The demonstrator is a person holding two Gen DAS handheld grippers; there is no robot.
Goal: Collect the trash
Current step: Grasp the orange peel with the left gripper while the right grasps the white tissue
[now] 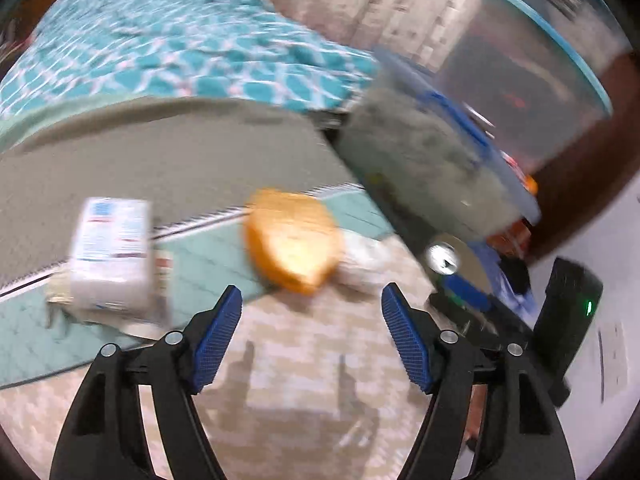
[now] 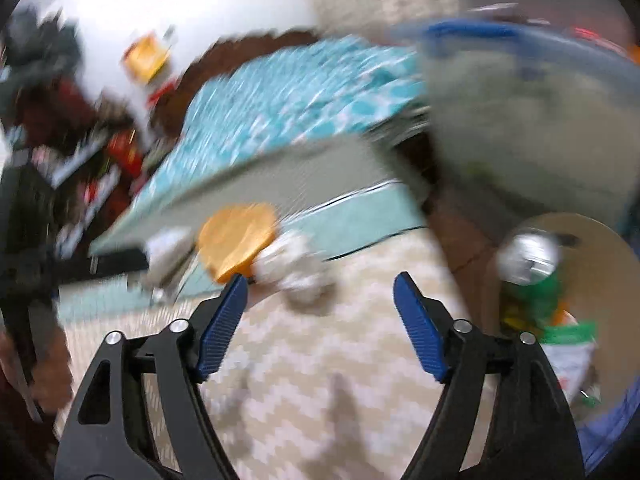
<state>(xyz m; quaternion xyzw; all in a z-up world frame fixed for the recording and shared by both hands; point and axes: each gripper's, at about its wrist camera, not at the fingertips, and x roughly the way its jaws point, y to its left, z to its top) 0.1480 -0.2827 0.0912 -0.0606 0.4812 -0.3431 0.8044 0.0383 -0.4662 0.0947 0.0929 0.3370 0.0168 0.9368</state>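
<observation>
Both views are motion-blurred. An orange bag (image 1: pixel 294 236) lies on the patterned floor beside crumpled white paper (image 1: pixel 362 258); a white carton (image 1: pixel 112 254) lies to its left. My left gripper (image 1: pixel 312 304) is open and empty, just short of them. In the right wrist view the orange bag (image 2: pixel 238 242) and white paper (image 2: pixel 294 266) lie ahead of my right gripper (image 2: pixel 320 292), which is open and empty. A round bin (image 2: pixel 592 240) at the right holds a green can (image 2: pixel 528 268) and wrappers.
A bed with a teal patterned cover (image 1: pixel 180 40) and teal mat (image 1: pixel 200 264) fill the left. Clear storage tubs (image 1: pixel 432 152) stand at the right. Cluttered shelves (image 2: pixel 92 168) stand at the far left in the right wrist view.
</observation>
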